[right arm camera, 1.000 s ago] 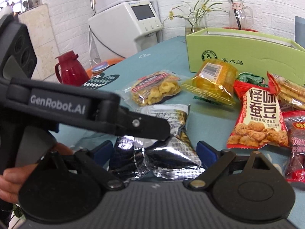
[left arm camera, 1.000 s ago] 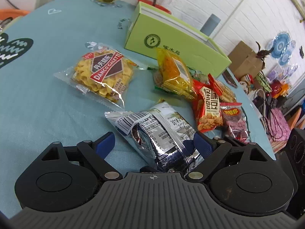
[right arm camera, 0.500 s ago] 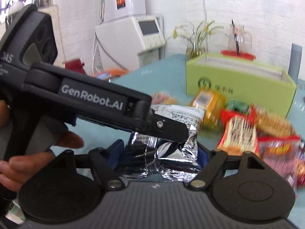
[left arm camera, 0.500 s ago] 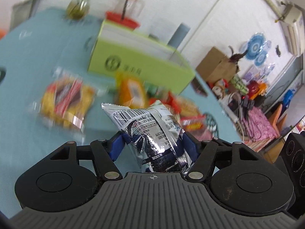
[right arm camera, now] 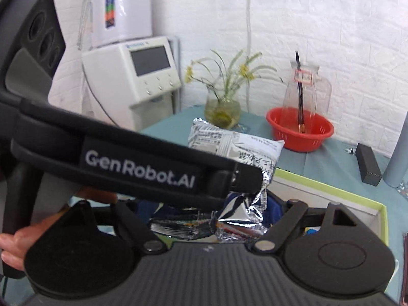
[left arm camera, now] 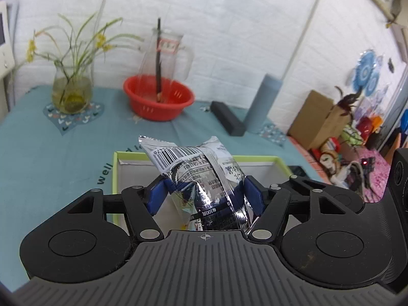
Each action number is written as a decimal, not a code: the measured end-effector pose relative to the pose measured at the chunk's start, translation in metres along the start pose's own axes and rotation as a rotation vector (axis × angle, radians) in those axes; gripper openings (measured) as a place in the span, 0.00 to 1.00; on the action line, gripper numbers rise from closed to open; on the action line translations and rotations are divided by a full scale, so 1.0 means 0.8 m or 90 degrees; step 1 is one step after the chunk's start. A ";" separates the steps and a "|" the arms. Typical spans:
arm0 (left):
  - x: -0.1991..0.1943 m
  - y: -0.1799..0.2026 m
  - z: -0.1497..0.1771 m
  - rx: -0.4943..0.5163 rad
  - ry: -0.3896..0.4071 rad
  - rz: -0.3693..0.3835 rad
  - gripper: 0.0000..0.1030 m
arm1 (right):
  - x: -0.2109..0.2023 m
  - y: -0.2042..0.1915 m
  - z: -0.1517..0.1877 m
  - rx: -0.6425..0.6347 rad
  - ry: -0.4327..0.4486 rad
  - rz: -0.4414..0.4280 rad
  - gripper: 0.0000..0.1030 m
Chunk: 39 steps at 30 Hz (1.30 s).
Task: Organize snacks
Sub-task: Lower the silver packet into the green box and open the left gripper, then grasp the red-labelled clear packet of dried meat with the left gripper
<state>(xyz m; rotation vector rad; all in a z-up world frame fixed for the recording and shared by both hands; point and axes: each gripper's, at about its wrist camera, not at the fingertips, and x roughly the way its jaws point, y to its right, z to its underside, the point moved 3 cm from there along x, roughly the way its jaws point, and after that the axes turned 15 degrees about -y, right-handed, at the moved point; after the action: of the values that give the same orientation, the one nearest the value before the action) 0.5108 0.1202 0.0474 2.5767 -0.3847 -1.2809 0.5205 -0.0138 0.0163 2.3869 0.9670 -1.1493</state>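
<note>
**Inspector:** State of progress?

**Assessor:** One silver foil snack packet (left arm camera: 201, 176) is off the tabletop (left arm camera: 51, 148) and sits above the open green box (left arm camera: 116, 178). It is not yet let go. The box interior, where visible, is mostly bare white; one small coloured item shows low in the right wrist view, too hidden to identify. I judge the sorting to be at an early stage, with this packet's drop still outstanding.

**Inspector:** Tongs?

**Assessor:** The left tongs (left arm camera: 204, 195) are clamped on the packet, blue pads pressing both sides and closing a little further. The right tongs (right arm camera: 211, 211) stand around the packet's crumpled lower end and are opening; the left tool's body hides one pad, so I cannot tell whether they press on it.

**Inspector:** Surface and room?

**Assessor:** Teal cloth over the tabletop. Behind the box: a red basket (left arm camera: 158, 99) holding a glass jug (left arm camera: 167, 58), a flower vase (left arm camera: 71, 89), a black bar (left arm camera: 228, 122), a grey cylinder (left arm camera: 262, 104). White brick wall; a white appliance (right arm camera: 142, 68) to one side; cardboard box (left arm camera: 318, 119) and clutter on the floor.
</note>
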 end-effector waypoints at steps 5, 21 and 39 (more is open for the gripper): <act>0.043 -0.035 0.002 -0.019 -0.026 -0.022 0.61 | 0.048 0.017 0.002 -0.014 -0.036 0.015 0.90; -0.114 0.056 0.069 0.048 0.136 0.002 0.81 | -0.146 0.016 0.063 0.058 0.126 0.080 0.91; -0.092 0.199 0.225 0.113 0.025 0.133 0.82 | -0.231 -0.036 0.308 0.069 0.027 0.120 0.97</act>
<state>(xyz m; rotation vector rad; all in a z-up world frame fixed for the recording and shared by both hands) 0.3033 -0.0212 0.0480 2.6151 -0.7693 -1.1681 0.2790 -0.2071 0.0070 2.5338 0.6895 -1.1106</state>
